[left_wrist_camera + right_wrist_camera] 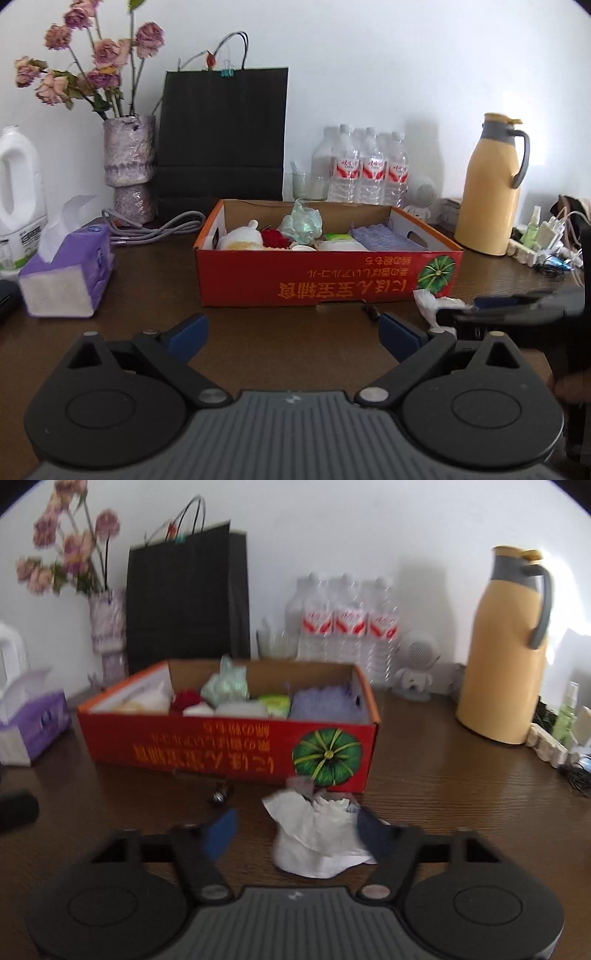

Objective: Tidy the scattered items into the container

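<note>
The crumpled tissue [314,834] is seen on the desk [443,775] between the spread fingers [221,830] of the right gripper [295,830], touched on one side only; the box [221,746] lies just behind.

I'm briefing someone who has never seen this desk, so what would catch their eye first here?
Most likely the red cardboard box with the green pumpkin picture, mid-table and already holding soft items. Next, the crumpled white tissue on the dark table just in front of the box, lying between the fingers of the right hand-held gripper. Behind stand a yellow jug on the right and a vase of dried roses on the left.
</note>
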A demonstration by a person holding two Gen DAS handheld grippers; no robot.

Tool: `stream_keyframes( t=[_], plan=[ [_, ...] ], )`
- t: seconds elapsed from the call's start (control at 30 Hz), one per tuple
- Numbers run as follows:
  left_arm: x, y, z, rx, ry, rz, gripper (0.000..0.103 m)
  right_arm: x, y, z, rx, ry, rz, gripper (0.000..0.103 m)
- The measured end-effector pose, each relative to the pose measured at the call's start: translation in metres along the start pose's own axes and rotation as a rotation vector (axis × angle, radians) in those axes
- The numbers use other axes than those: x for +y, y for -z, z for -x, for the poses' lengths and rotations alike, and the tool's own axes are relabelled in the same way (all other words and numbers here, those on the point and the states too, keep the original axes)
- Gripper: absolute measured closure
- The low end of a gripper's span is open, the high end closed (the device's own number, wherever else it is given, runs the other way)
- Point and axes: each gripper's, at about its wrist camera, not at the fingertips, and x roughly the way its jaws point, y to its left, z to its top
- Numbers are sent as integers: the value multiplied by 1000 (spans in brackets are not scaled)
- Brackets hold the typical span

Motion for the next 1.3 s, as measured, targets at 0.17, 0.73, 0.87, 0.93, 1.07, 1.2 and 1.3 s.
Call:
stream_keyframes(
  t=[0.17,0.73,0.87,0.93,1.07,1.2,1.3],
  plan=[
    [-12,-18,-36,40,43,-53,19,0,12,9,113,-225,-8,94],
    [-68,-20,-140,291,217,-97,83,-34,-25,-33,41,-135,-155,81],
    [-53,-16,-133,286,229,-69,92,-20,-25,-39,41,-183,-81,82],
    [-46,-15,-128,273,211,-69,92,-11,-24,-46,68,-164,-33,82],
    [-29,-16,-113,241,166,-29,93,-3,-23,-58,110,-127,-21,84],
    [-12,-20,-89,192,133,12,93,0,-21,-59,109,-117,-16,88],
    [-4,-17,-69,162,87,9,93,8,-24,-42,122,-132,19,92]
  ],
)
